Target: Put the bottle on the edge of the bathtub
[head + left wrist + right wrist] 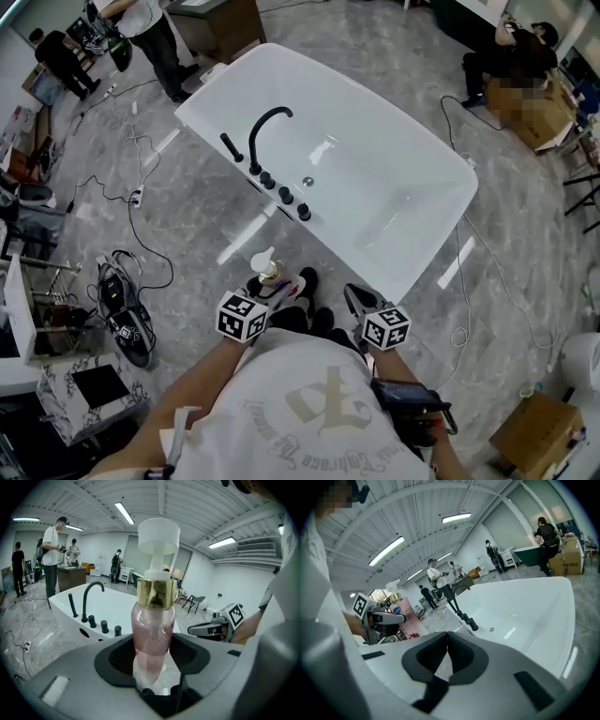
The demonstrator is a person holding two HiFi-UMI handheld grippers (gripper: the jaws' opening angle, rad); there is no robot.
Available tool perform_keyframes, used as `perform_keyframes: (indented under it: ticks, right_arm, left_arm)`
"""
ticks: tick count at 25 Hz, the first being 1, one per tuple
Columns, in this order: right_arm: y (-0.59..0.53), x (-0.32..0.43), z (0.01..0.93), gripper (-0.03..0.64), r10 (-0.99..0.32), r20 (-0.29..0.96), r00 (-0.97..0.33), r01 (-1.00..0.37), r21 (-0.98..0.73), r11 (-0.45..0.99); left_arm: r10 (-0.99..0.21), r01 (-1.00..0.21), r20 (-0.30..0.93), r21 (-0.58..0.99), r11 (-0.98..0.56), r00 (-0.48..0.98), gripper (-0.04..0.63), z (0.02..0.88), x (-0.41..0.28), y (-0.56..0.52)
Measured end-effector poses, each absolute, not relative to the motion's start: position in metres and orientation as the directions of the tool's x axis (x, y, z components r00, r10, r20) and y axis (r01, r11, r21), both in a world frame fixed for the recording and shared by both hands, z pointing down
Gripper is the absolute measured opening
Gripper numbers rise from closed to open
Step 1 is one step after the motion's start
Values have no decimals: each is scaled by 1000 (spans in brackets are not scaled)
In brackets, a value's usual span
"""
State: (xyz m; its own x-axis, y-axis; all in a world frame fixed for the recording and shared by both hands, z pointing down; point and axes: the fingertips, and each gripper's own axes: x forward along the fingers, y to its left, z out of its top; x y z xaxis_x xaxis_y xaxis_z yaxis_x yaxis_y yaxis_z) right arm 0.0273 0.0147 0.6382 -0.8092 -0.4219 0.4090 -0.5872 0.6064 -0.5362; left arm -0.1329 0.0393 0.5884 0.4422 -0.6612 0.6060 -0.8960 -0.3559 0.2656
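A pink bottle (152, 625) with a gold collar and a white pump head stands upright between the jaws of my left gripper (152, 654), which is shut on its lower body. In the head view the bottle (269, 270) and left gripper (278, 284) hang over the grey floor, short of the near long side of the white bathtub (217, 94). A black faucet (262, 131) and several black knobs sit on that rim. My right gripper (447, 635) is shut with nothing in it and hangs beside the left one, near the tub's near corner (403, 291).
Cables (131, 192) and a power strip lie on the floor left of the tub. Black gear (127, 314) and a small table (89, 389) are at lower left. People stand at the far left (155, 37) and far right (511, 56). Cardboard boxes (539, 431) are at right.
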Motion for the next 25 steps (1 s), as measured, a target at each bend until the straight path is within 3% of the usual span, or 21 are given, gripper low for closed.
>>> perform_keyframes:
  ticks: [25]
  right_arm:
    - [-79, 53, 642, 6, -536, 460, -708, -705, -504, 499]
  left_arm:
    - [-561, -845, 651, 262, -467, 511, 219, 633, -130, -78]
